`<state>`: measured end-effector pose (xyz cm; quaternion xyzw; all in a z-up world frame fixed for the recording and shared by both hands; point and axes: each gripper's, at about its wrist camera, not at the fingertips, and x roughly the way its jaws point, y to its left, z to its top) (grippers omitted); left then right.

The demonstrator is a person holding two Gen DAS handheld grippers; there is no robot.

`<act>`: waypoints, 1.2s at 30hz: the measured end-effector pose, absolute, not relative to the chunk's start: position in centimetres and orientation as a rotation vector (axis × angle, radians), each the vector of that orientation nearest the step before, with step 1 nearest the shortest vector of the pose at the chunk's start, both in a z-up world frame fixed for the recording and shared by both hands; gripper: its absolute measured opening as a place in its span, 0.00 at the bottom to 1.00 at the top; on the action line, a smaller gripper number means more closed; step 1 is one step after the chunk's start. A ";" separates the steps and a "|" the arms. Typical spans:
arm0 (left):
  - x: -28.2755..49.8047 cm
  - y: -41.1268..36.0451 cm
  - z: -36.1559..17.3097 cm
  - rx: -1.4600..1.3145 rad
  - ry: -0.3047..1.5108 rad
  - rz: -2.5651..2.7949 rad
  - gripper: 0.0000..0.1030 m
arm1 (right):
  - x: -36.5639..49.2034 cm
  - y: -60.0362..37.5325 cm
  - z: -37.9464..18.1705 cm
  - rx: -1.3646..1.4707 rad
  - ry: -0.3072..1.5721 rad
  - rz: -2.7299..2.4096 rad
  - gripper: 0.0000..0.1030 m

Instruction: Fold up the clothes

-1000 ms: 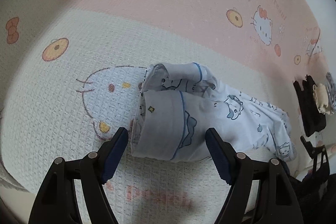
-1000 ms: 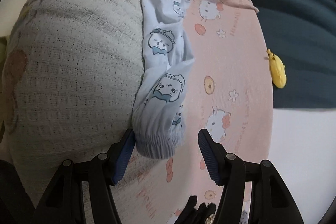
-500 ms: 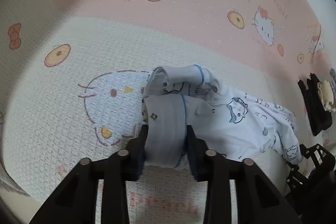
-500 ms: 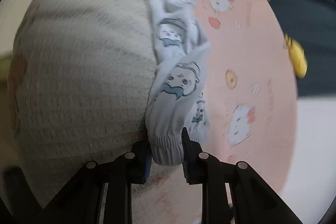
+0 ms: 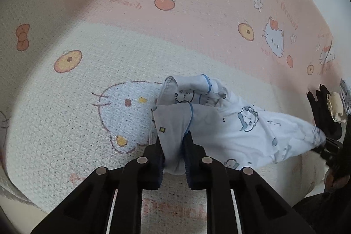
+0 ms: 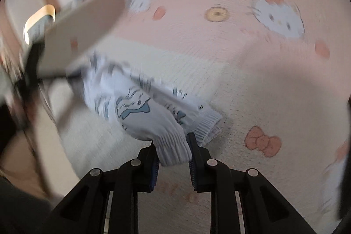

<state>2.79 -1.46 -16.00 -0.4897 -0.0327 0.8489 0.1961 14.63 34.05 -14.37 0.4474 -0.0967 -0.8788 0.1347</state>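
Both ends pinched, the left gripper [image 5: 173, 159] on the waistband and the right gripper [image 6: 173, 155] on a ribbed cuff, the printed pyjama trousers [image 5: 230, 126] hang bunched at lower centre above the blanket [image 5: 87, 102], no finished fold showing.

Motion blurs the right wrist view's left side, where the pale printed garment [image 6: 131, 100] smears into an unreadable dark shape [image 6: 28, 71].
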 end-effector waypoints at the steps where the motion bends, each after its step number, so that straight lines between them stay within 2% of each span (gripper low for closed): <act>1: 2.9 -1.6 -15.8 -1.367 -0.094 2.379 0.13 | 14.6 34.6 -14.5 1.292 -0.315 -2.541 0.21; 5: 2.9 -1.8 -14.8 -1.340 -0.071 2.394 0.13 | 14.3 35.0 -14.6 1.302 -0.375 -2.502 0.21; 8: 2.9 -2.0 -14.4 -1.332 -0.072 2.395 0.13 | 15.1 35.1 -14.3 1.316 -0.341 -2.484 0.21; 17: 2.9 -2.4 -17.2 -1.438 -0.116 2.359 0.13 | 13.9 35.7 -15.9 1.487 -0.369 -2.461 0.21; 25: 3.1 -2.7 -17.8 -1.456 -0.107 2.377 0.13 | 11.2 37.1 -15.3 1.497 -0.594 -2.523 0.21; 33: 2.6 -4.9 -17.0 -1.392 -0.388 2.352 0.13 | 10.6 37.4 -16.3 1.579 -0.686 -2.532 0.21; 36: 2.5 -4.7 -17.6 -1.440 -0.284 2.427 0.13 | 10.7 38.0 -17.1 1.639 -0.723 -2.524 0.21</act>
